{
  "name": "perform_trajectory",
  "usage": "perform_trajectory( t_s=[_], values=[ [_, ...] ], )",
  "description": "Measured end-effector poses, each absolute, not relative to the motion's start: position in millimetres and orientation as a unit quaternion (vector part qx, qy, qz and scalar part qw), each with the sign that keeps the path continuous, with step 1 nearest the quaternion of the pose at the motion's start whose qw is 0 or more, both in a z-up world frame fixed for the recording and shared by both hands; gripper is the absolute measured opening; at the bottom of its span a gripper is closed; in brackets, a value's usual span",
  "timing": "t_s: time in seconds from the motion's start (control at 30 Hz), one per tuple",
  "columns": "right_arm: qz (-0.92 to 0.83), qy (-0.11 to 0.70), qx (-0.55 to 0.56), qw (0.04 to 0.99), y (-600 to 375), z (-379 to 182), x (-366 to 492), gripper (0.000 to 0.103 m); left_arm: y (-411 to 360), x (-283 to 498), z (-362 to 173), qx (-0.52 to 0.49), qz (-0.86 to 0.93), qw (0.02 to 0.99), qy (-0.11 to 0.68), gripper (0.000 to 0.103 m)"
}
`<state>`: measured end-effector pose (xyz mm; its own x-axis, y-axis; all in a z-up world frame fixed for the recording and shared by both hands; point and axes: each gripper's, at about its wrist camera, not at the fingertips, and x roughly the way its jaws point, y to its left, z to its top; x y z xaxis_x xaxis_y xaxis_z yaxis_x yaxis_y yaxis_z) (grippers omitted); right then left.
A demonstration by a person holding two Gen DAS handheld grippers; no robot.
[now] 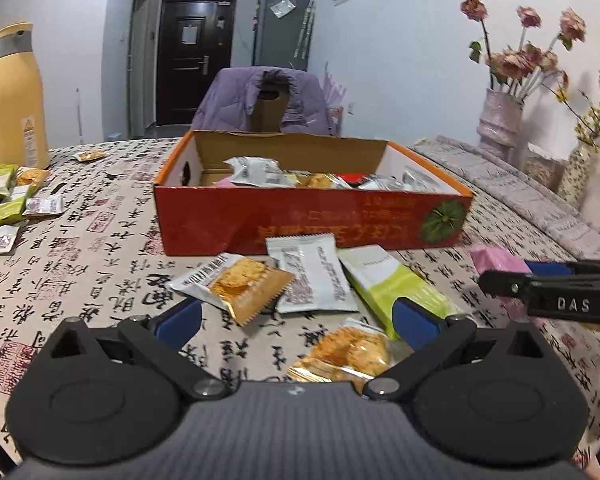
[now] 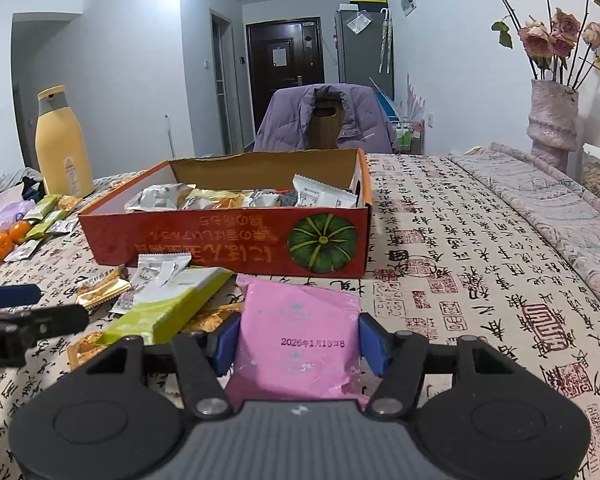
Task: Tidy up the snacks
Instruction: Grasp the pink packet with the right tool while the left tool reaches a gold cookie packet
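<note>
We've got the pink packet (image 2: pixel 300 336) pinched in our R gripper (image 2: pixel 300 340), long axis fwd; box (image 2: pixel 228 246) just ahead-left. L gripper (image 1: pixel 298 316) spread, empty.

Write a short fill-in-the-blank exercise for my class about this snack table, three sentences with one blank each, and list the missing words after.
1. The right gripper is shut on a ____ packet.
2. The picture printed on the red box shows a green ____.
3. The left gripper is open and holds ____.

Missing words: pink; pumpkin; nothing
</note>
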<state>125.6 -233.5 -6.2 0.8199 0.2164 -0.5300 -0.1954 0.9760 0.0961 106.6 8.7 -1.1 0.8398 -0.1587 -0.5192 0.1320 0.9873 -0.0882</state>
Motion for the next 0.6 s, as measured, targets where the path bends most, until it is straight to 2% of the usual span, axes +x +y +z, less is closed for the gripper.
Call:
perform_trajectory(
  t_s=[0.6],
  values=[
    [0.103, 0.278, 0.031, 0.954, -246.9, -9.9, 114.2, 0.061, -24.5, 104.3, -12.4, 0.026, -0.116, 0.947, 0.297, 0.103]
  ],
)
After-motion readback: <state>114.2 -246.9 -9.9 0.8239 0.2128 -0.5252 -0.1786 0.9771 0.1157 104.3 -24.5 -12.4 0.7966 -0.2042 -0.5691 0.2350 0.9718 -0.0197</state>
